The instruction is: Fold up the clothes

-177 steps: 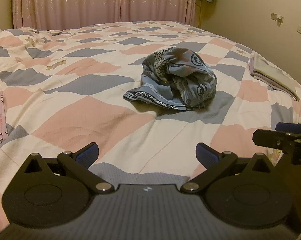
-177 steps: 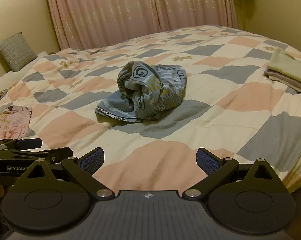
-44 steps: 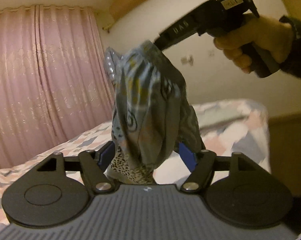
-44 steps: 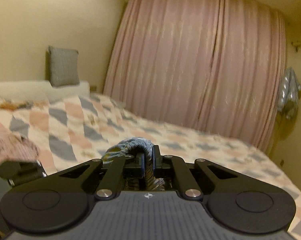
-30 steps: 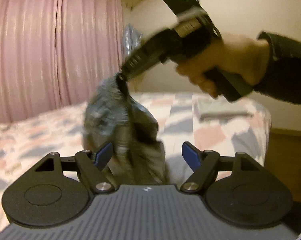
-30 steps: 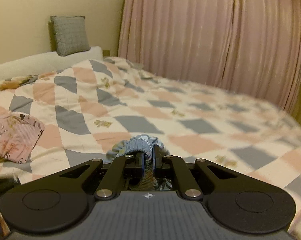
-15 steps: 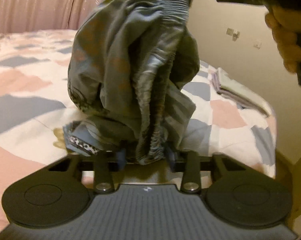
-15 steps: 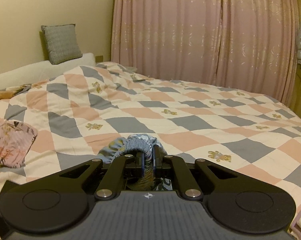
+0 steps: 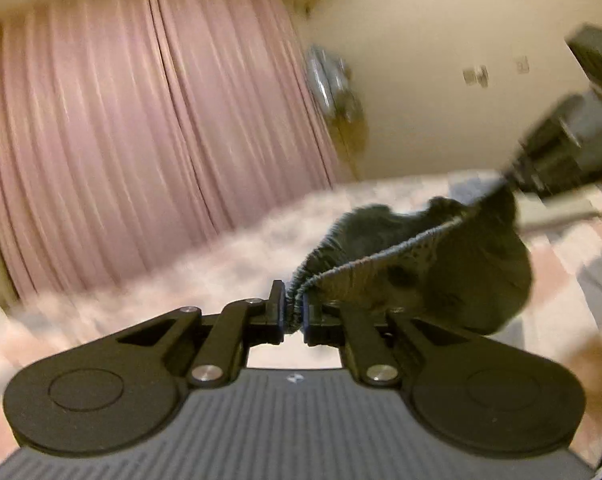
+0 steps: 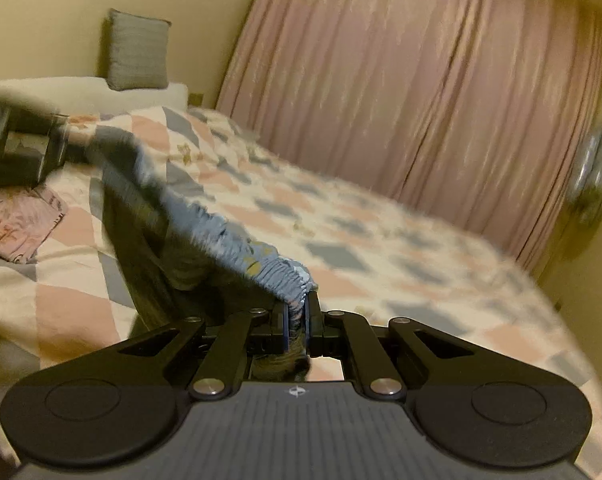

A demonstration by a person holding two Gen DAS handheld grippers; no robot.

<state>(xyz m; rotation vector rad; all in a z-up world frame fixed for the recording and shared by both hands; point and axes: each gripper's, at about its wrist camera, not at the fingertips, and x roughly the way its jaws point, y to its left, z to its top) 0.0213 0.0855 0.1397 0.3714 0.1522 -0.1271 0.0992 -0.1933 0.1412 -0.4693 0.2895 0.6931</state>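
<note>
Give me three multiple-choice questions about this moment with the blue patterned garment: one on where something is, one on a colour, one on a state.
1. Where is the pink garment?
A. on the quilt
B. on the grey cushion
C. in a gripper

2. What colour are the curtains?
A. green
B. pink
C. white

3. How is the blue patterned garment held?
A. by the left gripper only
B. by neither gripper
C. stretched between the left gripper and the right gripper

Key: 1 A, it lies on the checked quilt; 2 B, both views show pink; 3 C, each gripper pinches the elastic band.
</note>
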